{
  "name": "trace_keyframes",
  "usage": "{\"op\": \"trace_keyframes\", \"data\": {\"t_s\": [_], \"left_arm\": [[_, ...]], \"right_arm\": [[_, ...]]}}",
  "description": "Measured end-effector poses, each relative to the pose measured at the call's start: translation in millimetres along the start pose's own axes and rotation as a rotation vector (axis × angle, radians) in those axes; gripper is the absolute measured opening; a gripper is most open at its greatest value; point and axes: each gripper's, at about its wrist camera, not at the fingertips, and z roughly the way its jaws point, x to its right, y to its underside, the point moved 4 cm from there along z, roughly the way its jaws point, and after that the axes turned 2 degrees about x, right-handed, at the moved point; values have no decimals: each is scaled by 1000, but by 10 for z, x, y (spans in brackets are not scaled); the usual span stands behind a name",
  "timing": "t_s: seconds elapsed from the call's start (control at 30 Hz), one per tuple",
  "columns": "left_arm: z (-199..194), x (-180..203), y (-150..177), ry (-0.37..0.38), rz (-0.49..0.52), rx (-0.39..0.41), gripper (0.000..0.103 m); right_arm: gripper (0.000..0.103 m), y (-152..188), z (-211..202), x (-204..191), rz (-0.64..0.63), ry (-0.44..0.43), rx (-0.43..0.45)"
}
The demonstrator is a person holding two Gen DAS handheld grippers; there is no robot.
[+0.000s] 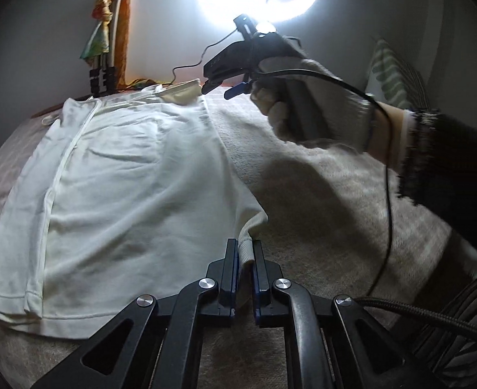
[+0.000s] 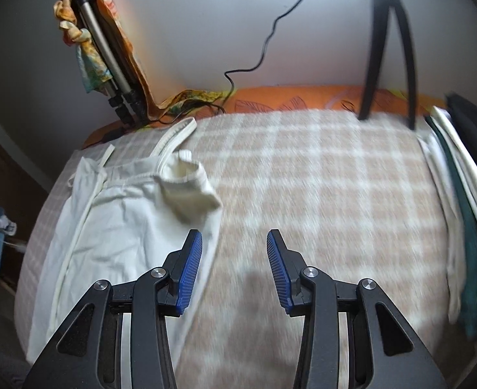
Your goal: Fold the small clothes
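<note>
left gripper (image 1: 244, 253): clamped on white garment (image 1: 125, 168) ribbed edge, cloth spread ahead-left | right gripper (image 2: 234, 269): jaws apart, empty, garment ahead-left | risk: thin pinch slips when lifted; one-sided pull skews the fold

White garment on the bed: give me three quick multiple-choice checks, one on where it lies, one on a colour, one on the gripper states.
1. Where does the white garment lie on the checked blanket?
A. its left part
B. its right edge
C. off the bed

2. What colour are the right gripper pads?
A. red
B. blue
C. green

3. How does the left gripper stand?
A. wide open and empty
B. shut on the garment's ribbed edge
C. shut on a cable

Answers:
1. A, the right wrist view shows the garment filling the blanket's left part, with bare checks to the right.
2. B, both ridged pads are blue.
3. B, the left wrist view shows ribbed white cloth pinched between the closed fingers.
</note>
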Motion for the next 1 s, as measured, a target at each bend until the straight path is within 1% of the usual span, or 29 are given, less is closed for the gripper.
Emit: {"op": "trace_keyframes", "data": {"t_s": [0.13, 0.27, 0.3, 0.33, 0.37, 0.47, 0.53, 0.7, 0.83, 1.0], "left_arm": [[10, -42, -11, 13, -17, -2, 4], [0, -70, -10, 18, -23, 3, 4], [-3, -82, -13, 19, -25, 6, 4], [-9, -84, -11, 20, -28, 8, 4], [-15, -98, -14, 22, -33, 11, 3], [-46, -155, -15, 25, -53, 19, 3], [-80, -194, -1, 31, -70, 24, 3], [-134, -274, 20, 39, -102, 34, 3], [-184, -303, 19, 36, -122, 44, 3], [-276, -375, -1, 28, -154, 70, 3]], "right_arm": [[40, -184, 202, -58, -23, 11, 7], [40, -304, 322, -133, -39, 4, 22], [33, -325, 370, -158, -40, -3, 15], [13, -334, 416, -170, -37, -16, 5], [8, -331, 465, -173, -28, -32, -13], [8, -307, 554, -128, 15, -28, -34], [8, -290, 552, -118, 23, -40, -25], [6, -341, 450, -157, 12, -24, -4], [6, -427, 396, -225, 47, -52, 17], [5, -523, 351, -396, 49, -79, 31]]}}
